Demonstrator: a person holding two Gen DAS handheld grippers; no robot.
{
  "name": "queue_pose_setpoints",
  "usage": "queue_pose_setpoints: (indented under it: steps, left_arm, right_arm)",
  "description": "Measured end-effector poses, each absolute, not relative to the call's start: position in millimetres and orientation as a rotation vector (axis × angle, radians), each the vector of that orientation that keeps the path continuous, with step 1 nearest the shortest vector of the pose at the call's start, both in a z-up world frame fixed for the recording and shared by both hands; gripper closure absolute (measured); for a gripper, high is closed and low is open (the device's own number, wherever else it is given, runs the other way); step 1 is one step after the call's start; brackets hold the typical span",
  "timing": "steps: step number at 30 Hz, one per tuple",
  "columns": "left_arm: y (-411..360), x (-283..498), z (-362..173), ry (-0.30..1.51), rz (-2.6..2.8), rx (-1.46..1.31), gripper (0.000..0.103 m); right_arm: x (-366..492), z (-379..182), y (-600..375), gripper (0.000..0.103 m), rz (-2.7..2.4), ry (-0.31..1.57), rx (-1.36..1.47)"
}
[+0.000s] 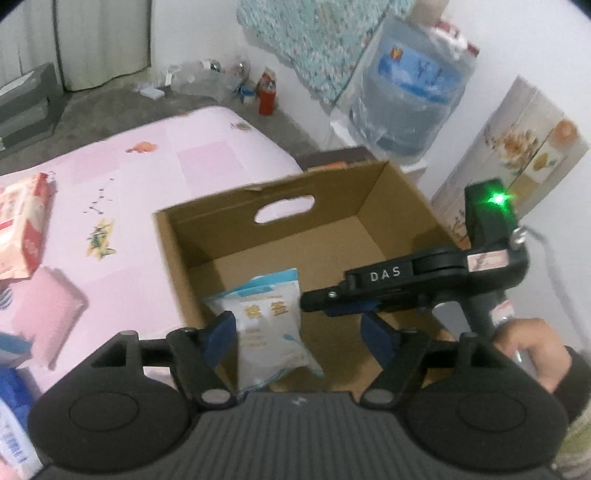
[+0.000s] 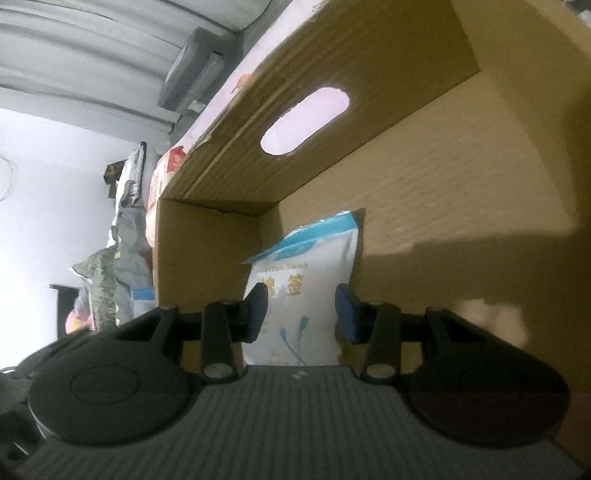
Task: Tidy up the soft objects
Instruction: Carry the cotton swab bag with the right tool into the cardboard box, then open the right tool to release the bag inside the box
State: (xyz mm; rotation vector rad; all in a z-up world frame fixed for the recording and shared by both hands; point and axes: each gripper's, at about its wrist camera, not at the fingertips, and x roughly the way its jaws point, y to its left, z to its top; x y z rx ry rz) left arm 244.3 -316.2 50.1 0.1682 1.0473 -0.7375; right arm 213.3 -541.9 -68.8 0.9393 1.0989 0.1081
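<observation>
Jaws of your left gripper (image 1: 299, 338) stand apart around the white-and-blue soft packet (image 1: 271, 332) in the brown cardboard box (image 1: 399, 206), so withdraw straight upward, while your right gripper (image 2: 301, 314) looks clamped on it.

White walls (image 1: 192, 33), grey floor (image 1: 110, 110), curtain (image 1: 103, 40) upper left, pink bed (image 1: 192, 155) ctr-left (water jug (image 1: 410, 99) upper right).

A white-and-blue soft packet (image 1: 271, 328) lies in the cardboard box (image 1: 280, 236).
</observation>
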Motion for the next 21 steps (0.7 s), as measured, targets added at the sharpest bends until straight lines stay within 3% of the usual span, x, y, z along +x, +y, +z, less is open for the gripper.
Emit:
queue_pose_setpoints:
  steps: [10, 21]
  left_arm:
    - [-213, 229, 66, 0.966, -0.617, 0.044, 0.022]
    - [-143, 217, 48, 0.965, -0.524, -0.026, 0.022]
  right_arm:
    - [250, -81, -503, 0.068, 0.150, 1.267, 0.794]
    - [284, -84, -499, 0.073, 0.085, 1.182, 0.773]
